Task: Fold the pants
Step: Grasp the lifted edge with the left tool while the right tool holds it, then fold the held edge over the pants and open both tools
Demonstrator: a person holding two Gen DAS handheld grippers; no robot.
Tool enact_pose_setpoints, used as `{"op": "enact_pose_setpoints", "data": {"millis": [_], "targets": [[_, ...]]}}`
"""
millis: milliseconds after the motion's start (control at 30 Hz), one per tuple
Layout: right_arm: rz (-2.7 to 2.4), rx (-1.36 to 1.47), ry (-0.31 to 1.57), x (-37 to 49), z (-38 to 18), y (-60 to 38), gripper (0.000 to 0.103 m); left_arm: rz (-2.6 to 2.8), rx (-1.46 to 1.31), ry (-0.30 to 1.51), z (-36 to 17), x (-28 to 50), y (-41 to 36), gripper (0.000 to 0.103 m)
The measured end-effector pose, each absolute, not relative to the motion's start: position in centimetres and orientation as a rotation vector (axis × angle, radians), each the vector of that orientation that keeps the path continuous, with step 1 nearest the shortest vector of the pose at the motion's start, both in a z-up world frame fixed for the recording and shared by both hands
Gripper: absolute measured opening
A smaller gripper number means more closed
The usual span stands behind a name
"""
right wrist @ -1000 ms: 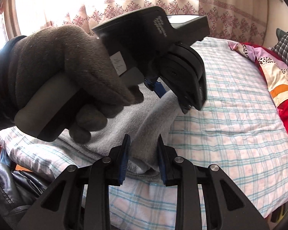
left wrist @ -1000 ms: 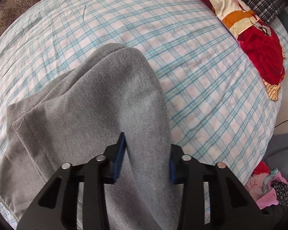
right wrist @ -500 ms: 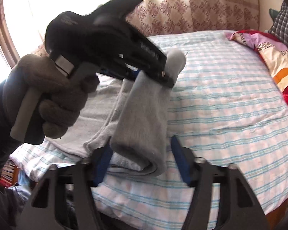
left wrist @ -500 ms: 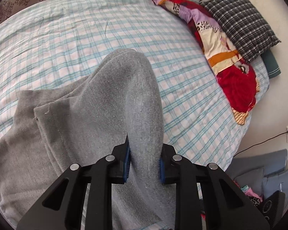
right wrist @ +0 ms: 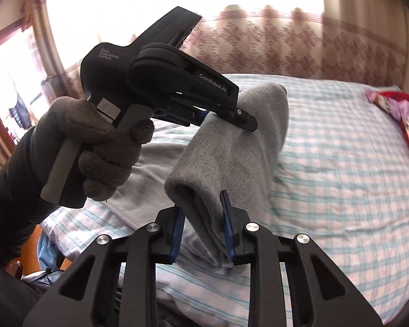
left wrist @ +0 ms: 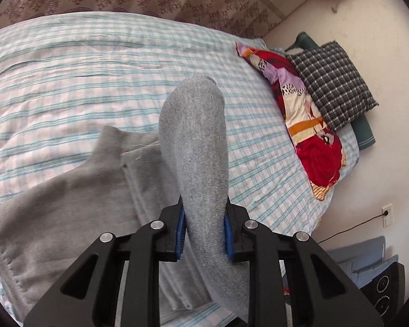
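The grey pants [left wrist: 68, 199] lie on the checked bed, with one folded part lifted off it. My left gripper [left wrist: 204, 229] is shut on a thick grey fold of the pants that rises in front of it. My right gripper [right wrist: 204, 234] is shut on the lower end of the same lifted fold [right wrist: 231, 158]. In the right wrist view the left gripper [right wrist: 240, 117] is held by a gloved hand [right wrist: 95, 141] and pinches the fold's upper end above the bed.
The bed has a blue and pink checked sheet [left wrist: 68, 62]. A red patterned quilt [left wrist: 308, 125] and a dark checked pillow [left wrist: 332, 81] lie at its far right. A curtain [right wrist: 286, 43] hangs behind the bed. A wall socket with a cable [left wrist: 385, 212] is on the right.
Both grippers have lifted the grey fold higher off the bed. The right gripper, open half a second ago, has shut on the fold again. The left gripper stays shut.
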State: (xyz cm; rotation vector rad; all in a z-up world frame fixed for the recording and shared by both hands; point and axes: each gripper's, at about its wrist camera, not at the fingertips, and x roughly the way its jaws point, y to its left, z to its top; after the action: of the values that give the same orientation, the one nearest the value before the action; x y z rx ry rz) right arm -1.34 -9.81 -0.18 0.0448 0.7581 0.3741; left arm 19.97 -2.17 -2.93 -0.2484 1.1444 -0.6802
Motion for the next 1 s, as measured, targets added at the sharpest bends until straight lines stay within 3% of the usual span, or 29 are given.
{"op": "enact_pose_setpoints", "data": {"millis": [533,1000], "targets": [[0.637,-0.044,0.794,2.1,0.0,3.0,0.023,-0.499,-0.411,1.096,-5.0,18.8,14.7,0.022],[0.758,-0.148,0.881,3.9,-3.0,10.0,0.023,-0.424,-0.479,1.121,-9.6,18.4,22.4,0.022]]}}
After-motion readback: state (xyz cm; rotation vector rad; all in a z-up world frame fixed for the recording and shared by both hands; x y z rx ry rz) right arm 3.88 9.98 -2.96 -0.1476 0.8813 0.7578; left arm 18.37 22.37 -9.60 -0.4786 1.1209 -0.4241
